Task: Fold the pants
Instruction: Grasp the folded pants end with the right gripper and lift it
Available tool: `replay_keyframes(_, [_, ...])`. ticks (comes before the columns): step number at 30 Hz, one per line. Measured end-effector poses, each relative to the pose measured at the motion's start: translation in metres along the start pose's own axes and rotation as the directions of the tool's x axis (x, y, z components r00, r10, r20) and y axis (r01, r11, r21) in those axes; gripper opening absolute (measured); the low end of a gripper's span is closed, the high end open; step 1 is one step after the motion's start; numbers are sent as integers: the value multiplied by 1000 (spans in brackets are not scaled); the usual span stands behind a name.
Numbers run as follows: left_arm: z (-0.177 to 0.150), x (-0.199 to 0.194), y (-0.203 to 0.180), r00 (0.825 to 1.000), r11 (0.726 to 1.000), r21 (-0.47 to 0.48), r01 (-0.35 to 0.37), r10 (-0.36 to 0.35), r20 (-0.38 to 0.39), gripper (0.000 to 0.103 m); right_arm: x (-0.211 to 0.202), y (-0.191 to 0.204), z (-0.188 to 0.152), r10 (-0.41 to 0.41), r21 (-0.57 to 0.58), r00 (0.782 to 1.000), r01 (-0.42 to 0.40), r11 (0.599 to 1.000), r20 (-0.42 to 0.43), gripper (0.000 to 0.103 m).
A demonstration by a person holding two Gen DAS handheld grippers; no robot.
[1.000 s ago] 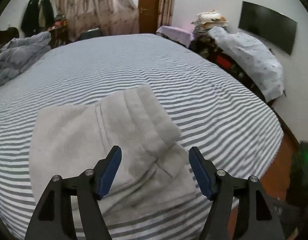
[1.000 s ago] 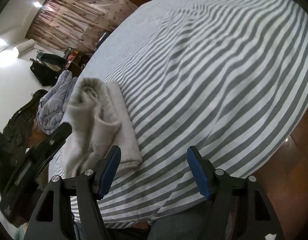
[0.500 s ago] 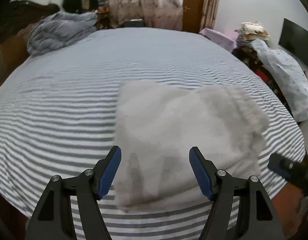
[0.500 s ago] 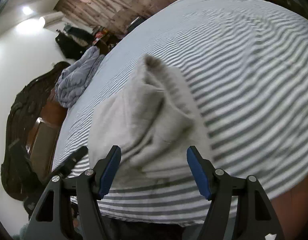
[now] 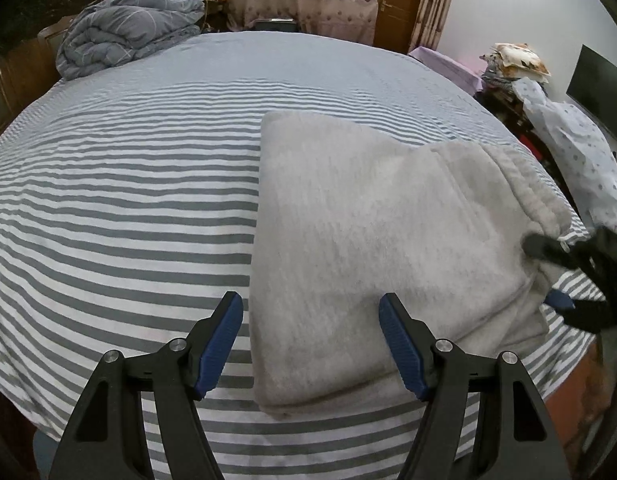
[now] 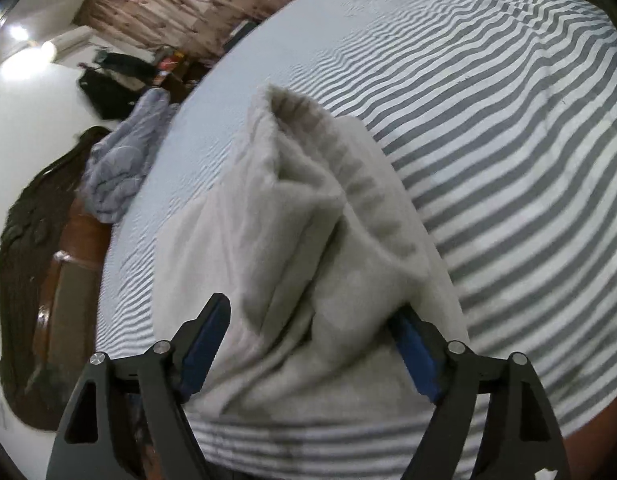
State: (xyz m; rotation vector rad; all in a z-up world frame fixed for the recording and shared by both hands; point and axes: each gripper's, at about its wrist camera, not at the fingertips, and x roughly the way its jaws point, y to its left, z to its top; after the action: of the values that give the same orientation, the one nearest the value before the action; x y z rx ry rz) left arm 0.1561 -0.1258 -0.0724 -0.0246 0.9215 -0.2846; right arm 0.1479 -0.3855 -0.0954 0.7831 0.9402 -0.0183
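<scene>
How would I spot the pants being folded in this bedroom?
Find the big bed with the grey-and-white striped sheet. Near its front edge lies the pants, a folded pale grey fleecy bundle. Unlike the crumpled blue-grey quilt at the far corner, it is plain, flat and unpatterned.

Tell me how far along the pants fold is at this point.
Mostly done: the light grey fleece pants lie as a compact folded block on the grey-and-white striped bed sheet. In hand: the right tongs, jaws just opened wider, straddle the bunched waistband end; the left tongs are open over the near edge. Left: flattening that lumpy end.
</scene>
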Motion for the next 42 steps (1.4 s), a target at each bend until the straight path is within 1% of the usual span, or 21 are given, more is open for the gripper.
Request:
replay_keyframes(2, [-1, 2, 1, 1000, 1000, 1, 4, -4, 1, 71, 10, 4, 9, -30, 20, 1000, 30, 999, -2, 79])
replay_keyframes(6, [-3, 5, 1, 1000, 1000, 3, 5, -5, -2, 72, 19, 11, 21, -75, 54, 997, 74, 996, 12, 79])
replay_keyframes(7, [-3, 6, 0, 1000, 1000, 4, 4, -4, -2, 72, 19, 12, 22, -79, 65, 997, 78, 995, 14, 77])
replay_keyframes(9, [-3, 6, -1, 1000, 1000, 5, 6, -6, -2, 73, 17, 12, 23, -97, 70, 995, 95, 993, 20, 57])
replay_keyframes(10, [-2, 6, -1, 1000, 1000, 6, 8, -8, -4, 73, 14, 12, 22, -94, 58, 995, 92, 994, 24, 51])
replay_keyframes(11, [-2, 6, -2, 1000, 1000, 5, 9, -9, -4, 73, 10, 14, 22, -91, 38, 995, 90, 995, 31, 43])
replay_keyframes(12, [-2, 5, -2, 1000, 1000, 6, 10, -10, -4, 73, 5, 15, 21, -87, 21, 996, 86, 996, 36, 40])
replay_keyframes(17, [-2, -1, -2, 1000, 1000, 13, 27, -27, -5, 73, -19, 22, 14, -64, 2, 995, 64, 998, 76, 37])
replay_keyframes(21, [-1, -4, 1, 999, 998, 36, 42, -42, -7, 73, -35, 3, 5, -59, 35, 994, 56, 998, 92, 37])
replay_keyframes(23, [-2, -3, 0, 999, 998, 49, 40, -39, -11, 73, -34, -11, 2, -52, 50, 996, 48, 998, 77, 37])
replay_keyframes(25, [-2, -1, -1, 999, 998, 58, 33, -31, -20, 73, -26, -19, 1, -43, 72, 997, 39, 997, 59, 39])
replay_keyframes(27, [-3, 2, 0, 999, 998, 61, 28, -27, -29, 73, -17, -25, 1, -49, 68, 998, 46, 997, 44, 45])
replay_keyframes(29, [-4, 3, 0, 999, 998, 63, 25, -22, -35, 73, -15, -29, 0, -39, 70, 998, 36, 997, 43, 48])
replay_keyframes(32, [-3, 8, 2, 999, 998, 61, 17, -14, -50, 75, -16, -29, -1, -61, 34, 997, 59, 998, 51, 53])
replay_keyframes(33, [-3, 9, 4, 998, 998, 56, 19, -16, -53, 76, -17, -27, -2, -78, 12, 996, 78, 997, 52, 60])
replay_keyframes(34, [-3, 10, 6, 998, 999, 50, 19, -16, -57, 78, -18, -26, -2, -97, -4, 994, 97, 995, 55, 64])
replay_keyframes(35, [-3, 11, 7, 998, 999, 48, 21, -18, -62, 78, -19, -24, -3, -132, -20, 989, 133, 991, 62, 75])
replay_keyframes(36, [-1, 12, 8, 998, 999, 46, 27, -24, -66, 78, -20, -23, -4, -158, -31, 985, 161, 987, 71, 78])
replay_keyframes(38, [1, 11, 10, 996, 998, 46, 39, -35, -78, 78, -22, -25, -5, -147, -43, 987, 150, 988, 62, 78])
replay_keyframes(42, [9, 3, 20, 992, 996, 15, 83, -81, -95, 78, -30, -35, -6, -84, -16, 996, 85, 996, 36, 78])
